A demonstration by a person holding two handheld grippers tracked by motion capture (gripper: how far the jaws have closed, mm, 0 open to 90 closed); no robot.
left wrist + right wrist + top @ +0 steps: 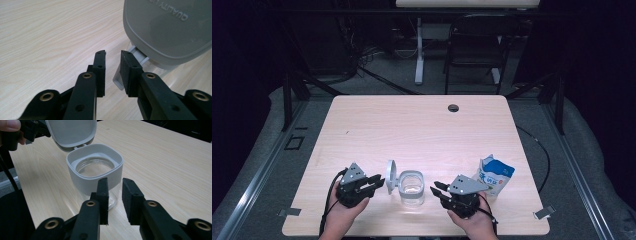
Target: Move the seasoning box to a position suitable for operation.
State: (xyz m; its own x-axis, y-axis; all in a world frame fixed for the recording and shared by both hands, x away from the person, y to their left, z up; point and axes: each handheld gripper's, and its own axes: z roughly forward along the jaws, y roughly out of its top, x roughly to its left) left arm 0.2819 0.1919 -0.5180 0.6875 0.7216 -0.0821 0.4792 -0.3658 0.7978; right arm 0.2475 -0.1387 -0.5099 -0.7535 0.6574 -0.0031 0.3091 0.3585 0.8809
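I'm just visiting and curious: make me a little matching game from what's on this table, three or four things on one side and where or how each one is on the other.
Things:
1. jar
2. lid
3. pouch
4. cable hole

Descriptions:
A. blue and white, on the table near the right gripper
B. hinged open, standing up beside the left gripper
C. clear, with a grey collar, between the two grippers
D. small dark circle near the table's far edge

Pairs: 1-C, 2-B, 3-A, 4-D

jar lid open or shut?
Open: the lid stands flipped up on its hinge, and the jar mouth is uncovered.
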